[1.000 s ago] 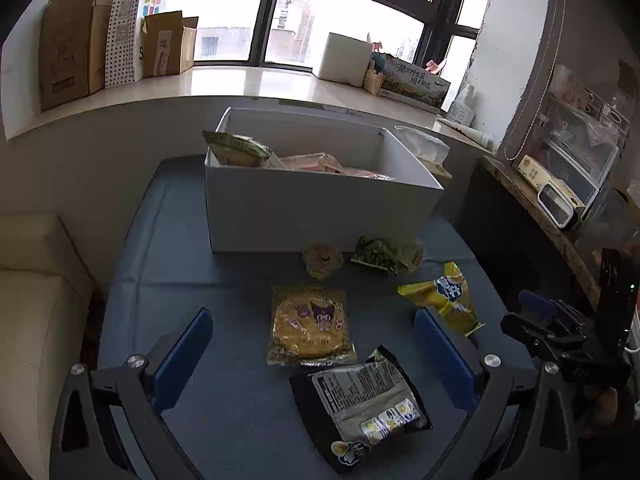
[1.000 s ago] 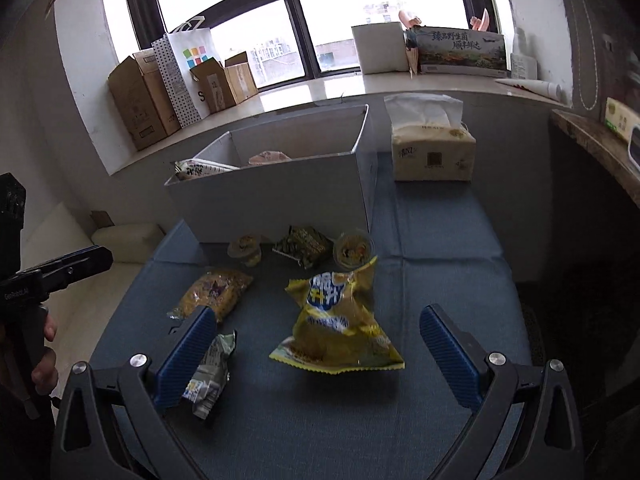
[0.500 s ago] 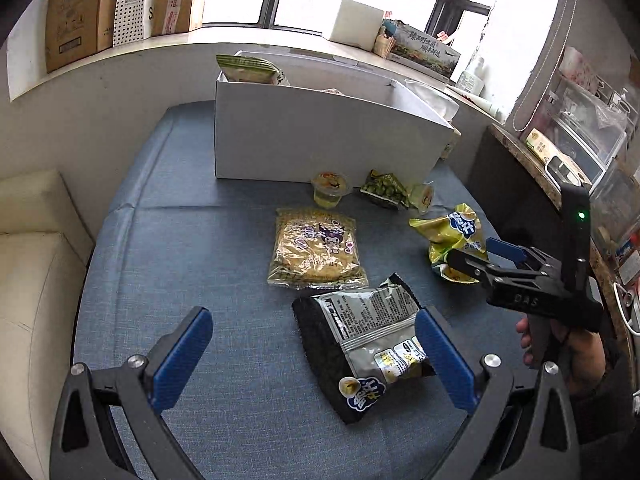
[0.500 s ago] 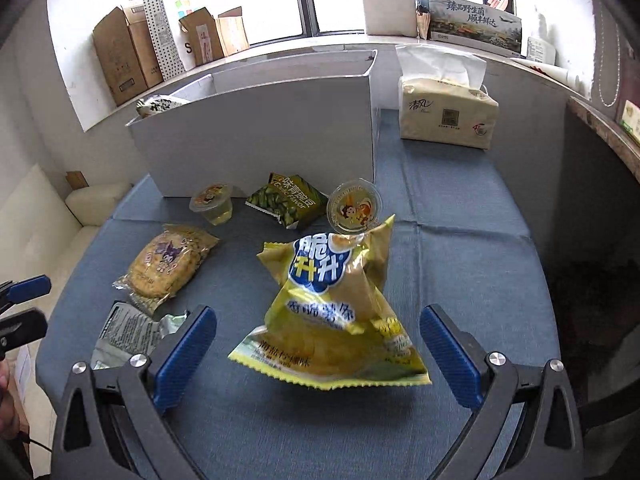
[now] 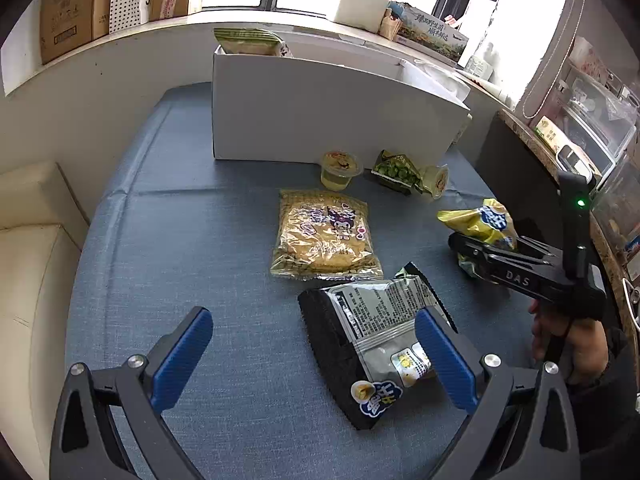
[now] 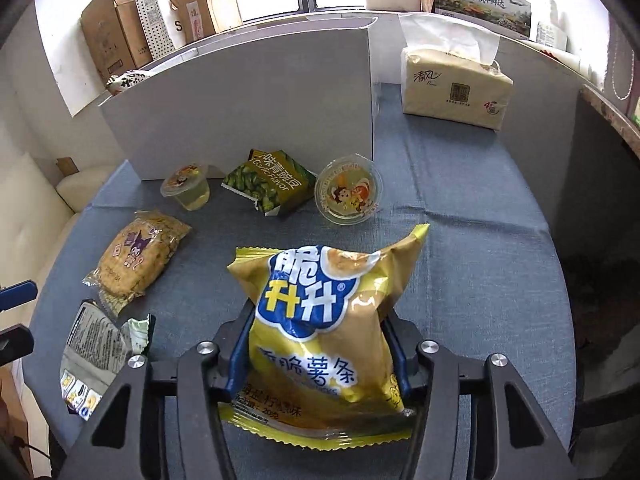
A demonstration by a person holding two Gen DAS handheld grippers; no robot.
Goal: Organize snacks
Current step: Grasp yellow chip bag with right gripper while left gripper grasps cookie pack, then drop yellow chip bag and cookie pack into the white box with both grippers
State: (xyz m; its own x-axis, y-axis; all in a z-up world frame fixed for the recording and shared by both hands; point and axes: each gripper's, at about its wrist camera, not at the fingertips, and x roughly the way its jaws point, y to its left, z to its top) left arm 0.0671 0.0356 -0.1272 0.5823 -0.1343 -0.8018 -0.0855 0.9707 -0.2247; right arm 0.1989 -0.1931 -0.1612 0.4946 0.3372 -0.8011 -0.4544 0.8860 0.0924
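The right hand-held gripper (image 6: pixel 318 354) has the yellow chip bag (image 6: pixel 320 320) between its blue pads, which are closing and already press into the bag's lower sides; the bag stands tilted up from the blue tabletop (image 6: pixel 460 272), its printed front toward the camera; in the left wrist view the same bag shows at the right edge, clamped at the tip of that gripper, with a hand (image 5: pixel 576 340) around the handle below.

The left hand-held gripper (image 5: pixel 312 354) is wide open and holds nothing; it hangs over the tabletop with its right pad above the near corner of the black snack bag (image 5: pixel 360 344), which lies flat, back side up; whether the pad touches the bag I cannot tell.

Just beyond lies the clear cracker packet (image 5: pixel 324 236) with a cartoon print; farther back, close to the front wall of the white box (image 5: pixel 320 108), sit a jelly cup (image 5: pixel 340 170) standing upright, a green pea packet (image 5: pixel 394 170) and a second jelly cup (image 6: pixel 347 194) tipped on its side; a green bag (image 5: pixel 248 42) pokes over the box's left rim; a tissue pack (image 6: pixel 456 86) rests on the tabletop right of the box.
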